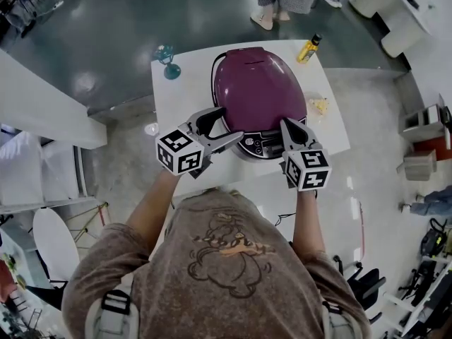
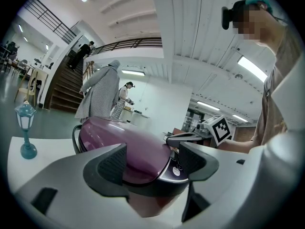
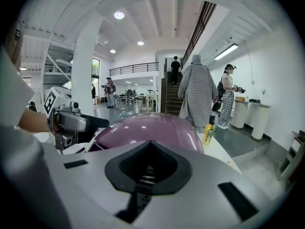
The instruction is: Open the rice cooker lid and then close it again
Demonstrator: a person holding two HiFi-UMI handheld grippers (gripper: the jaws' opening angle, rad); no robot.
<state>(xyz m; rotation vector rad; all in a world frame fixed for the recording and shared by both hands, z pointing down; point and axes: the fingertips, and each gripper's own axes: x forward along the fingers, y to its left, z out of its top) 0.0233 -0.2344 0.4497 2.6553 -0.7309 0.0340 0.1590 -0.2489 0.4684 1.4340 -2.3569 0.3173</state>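
A purple rice cooker [image 1: 258,87] stands on the white table [image 1: 185,90] with its lid down and its control panel [image 1: 263,145] facing me. My left gripper [image 1: 229,124] is open at the cooker's front left corner. In the left gripper view the lid's front edge [image 2: 143,159] shows between the spread pads of the left gripper [image 2: 152,161], and I cannot tell whether they touch it. My right gripper [image 1: 289,124] is shut with nothing in it, its tip at the cooker's front right edge. In the right gripper view the lid [image 3: 152,128] rises just beyond the right gripper [image 3: 148,162].
A small blue lantern figurine [image 1: 168,61] stands at the table's far left corner. A yellow bottle [image 1: 308,48] is at the far right corner, and a yellowish scrap [image 1: 319,106] lies right of the cooker. People stand beyond the table [image 3: 196,92].
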